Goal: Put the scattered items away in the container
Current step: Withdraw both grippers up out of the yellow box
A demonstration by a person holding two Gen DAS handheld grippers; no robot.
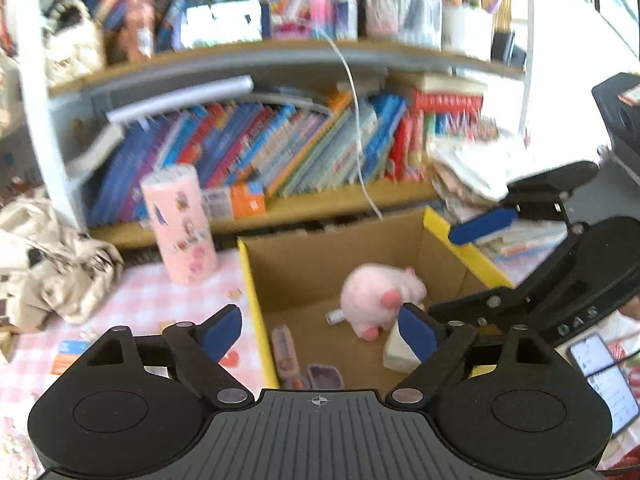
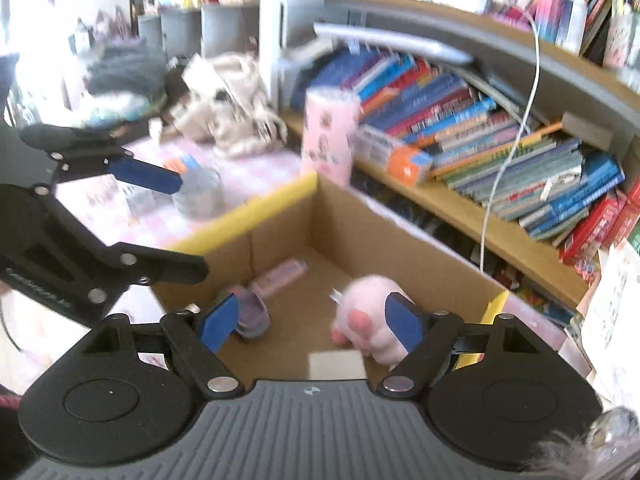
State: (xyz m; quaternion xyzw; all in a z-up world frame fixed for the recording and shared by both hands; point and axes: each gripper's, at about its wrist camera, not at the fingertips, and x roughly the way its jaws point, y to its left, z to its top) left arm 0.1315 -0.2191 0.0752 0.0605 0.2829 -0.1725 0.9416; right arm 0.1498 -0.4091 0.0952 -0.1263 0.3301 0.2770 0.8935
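Inside cardboard box (image 1: pixel 444 264): pink plush (image 1: pixel 374 294) on floor w/ pink case (image 1: pixel 285 346), purple tin (image 1: pixel 324 376) & beige block (image 1: pixel 396 354). Above box, left gripper (image 1: pixel 320 330) & right gripper (image 2: pixel 310 320) both wide apart, nothing btwn pads. Pink cylinder (image 1: pixel 182 222) stands outside box, on checked cloth (image 1: pixel 152 300).

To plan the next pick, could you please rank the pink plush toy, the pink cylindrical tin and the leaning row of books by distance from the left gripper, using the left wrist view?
1. Pink plush toy, in the cardboard box.
2. Pink cylindrical tin, left, outside it.
3. Leaning row of books, on the shelf behind.
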